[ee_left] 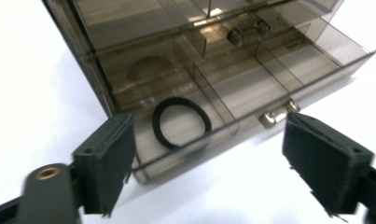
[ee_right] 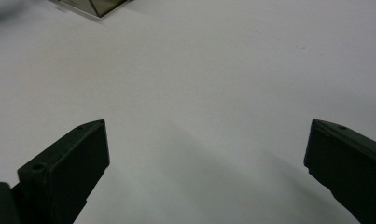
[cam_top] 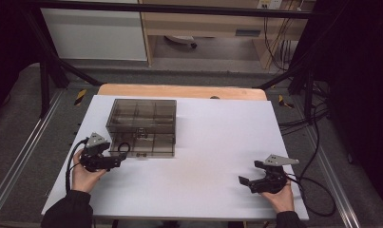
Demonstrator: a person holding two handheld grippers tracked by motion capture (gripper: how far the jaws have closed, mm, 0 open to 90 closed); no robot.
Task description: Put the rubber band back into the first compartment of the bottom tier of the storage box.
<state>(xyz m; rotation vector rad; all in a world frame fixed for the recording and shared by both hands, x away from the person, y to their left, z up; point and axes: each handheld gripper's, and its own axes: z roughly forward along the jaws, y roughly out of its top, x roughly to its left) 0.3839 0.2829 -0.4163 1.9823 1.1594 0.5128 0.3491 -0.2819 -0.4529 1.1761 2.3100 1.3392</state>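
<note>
No lettering, label, brand or number can be read anywhere (every surface looks plain or too blurred).

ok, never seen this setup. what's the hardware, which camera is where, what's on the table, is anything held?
No robot arm here: a person holds a handheld two-jaw gripper in each hand. The high view looks down from above the person's side; the left gripper is at the left, the right gripper at the right. The other two pictures come from cameras riding on each gripper, looking along its black jaws. On the white table stands a smoky transparent organizer box with its lower drawer pulled out; a black ring lies in one drawer compartment. The left gripper's jaws stand open just in front of that drawer, the right gripper's open over bare table. Nothing is held.
</note>
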